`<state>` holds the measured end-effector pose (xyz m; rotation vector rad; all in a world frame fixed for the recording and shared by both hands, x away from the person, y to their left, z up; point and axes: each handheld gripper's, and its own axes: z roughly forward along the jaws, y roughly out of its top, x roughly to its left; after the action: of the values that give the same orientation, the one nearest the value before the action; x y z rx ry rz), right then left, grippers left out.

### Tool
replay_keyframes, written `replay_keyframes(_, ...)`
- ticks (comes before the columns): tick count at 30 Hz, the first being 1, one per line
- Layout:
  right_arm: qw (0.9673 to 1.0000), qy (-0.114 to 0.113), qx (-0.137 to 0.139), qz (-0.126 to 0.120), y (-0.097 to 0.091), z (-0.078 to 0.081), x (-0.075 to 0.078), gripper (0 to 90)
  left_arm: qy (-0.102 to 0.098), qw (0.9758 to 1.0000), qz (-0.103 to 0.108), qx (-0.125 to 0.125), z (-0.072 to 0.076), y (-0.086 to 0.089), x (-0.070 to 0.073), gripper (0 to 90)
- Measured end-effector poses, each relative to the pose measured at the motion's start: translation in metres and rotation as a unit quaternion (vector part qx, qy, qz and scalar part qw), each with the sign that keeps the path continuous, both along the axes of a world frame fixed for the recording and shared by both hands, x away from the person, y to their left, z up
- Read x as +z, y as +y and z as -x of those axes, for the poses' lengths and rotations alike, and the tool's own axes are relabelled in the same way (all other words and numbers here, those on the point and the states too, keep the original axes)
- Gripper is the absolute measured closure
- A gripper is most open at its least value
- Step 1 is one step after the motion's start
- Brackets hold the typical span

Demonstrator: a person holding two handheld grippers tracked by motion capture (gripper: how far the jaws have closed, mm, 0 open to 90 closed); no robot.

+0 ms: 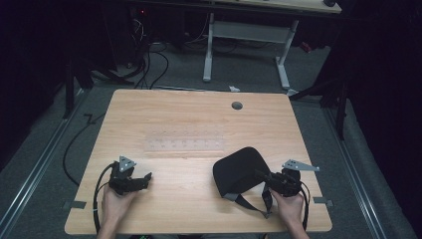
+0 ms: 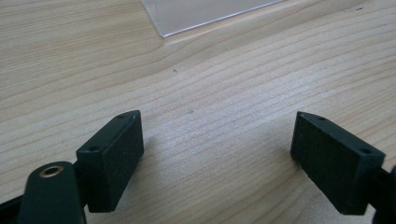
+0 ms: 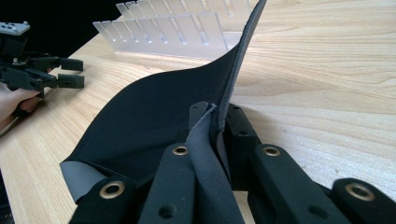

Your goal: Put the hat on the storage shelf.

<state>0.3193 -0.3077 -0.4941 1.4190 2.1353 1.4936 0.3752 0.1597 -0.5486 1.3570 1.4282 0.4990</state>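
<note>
A black fabric pouch [image 1: 241, 169] with a grey lining and a strap lies on the wooden table [image 1: 199, 119], front right of centre. My right gripper [image 1: 268, 178] is shut on the pouch's edge; the right gripper view shows the pouch [image 3: 154, 116] lifted into a curved sheet, pinched between the jaws of my right gripper [image 3: 219, 116]. My left gripper [image 1: 144, 178] rests near the front left of the table, open, its pads [image 2: 116, 154] wide apart over bare wood. In the right gripper view the left gripper [image 3: 72, 72] lies far off at the left edge.
A clear acrylic slotted rack [image 1: 185, 143] lies flat at the table's middle, its corner [image 2: 205, 14] just ahead of the left gripper. A round cable hole [image 1: 237, 105] sits near the far edge. Cables and a desk frame [image 1: 246, 35] stand on the floor beyond.
</note>
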Motion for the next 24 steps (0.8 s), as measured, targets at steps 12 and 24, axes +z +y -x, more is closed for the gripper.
replay_keyframes(12, 0.9998, -0.006, 0.019, 0.000, 0.013, -0.005, 0.012, 83.7, 0.003, 0.9994, -0.001, -0.034, 0.008, -0.005, 0.002, 20.1)
replay_keyframes(24, 0.9992, 0.001, 0.039, -0.014, 0.029, -0.007, 0.013, 83.7, -0.021, 0.9931, 0.006, -0.115, 0.030, -0.034, 0.015, 21.3)
